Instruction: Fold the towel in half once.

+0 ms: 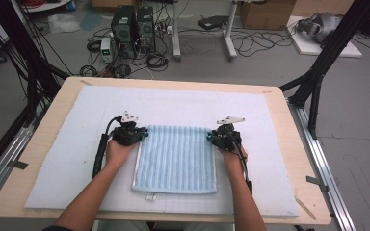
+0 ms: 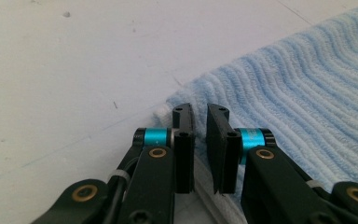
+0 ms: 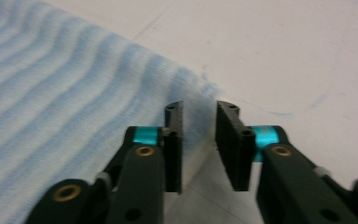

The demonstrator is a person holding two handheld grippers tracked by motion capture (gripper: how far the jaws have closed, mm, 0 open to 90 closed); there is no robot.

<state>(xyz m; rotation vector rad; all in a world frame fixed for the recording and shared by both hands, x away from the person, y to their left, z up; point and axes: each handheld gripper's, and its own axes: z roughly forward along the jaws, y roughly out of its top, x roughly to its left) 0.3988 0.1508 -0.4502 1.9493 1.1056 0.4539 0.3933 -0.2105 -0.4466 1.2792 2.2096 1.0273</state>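
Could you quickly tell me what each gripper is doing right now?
Left gripper: jaws nearly shut at the blue towel's far corner; grip cannot be told.
Right gripper: open, jaws astride the towel's other far corner.

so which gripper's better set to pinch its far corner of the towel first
Left, probably. The left gripper has its jaws nearly closed astride the blue towel corner edge. The right gripper also straddles its corner, but with a wider gap.

Bare white mat (image 1: 183,103) beyond the towel (image 1: 176,159)
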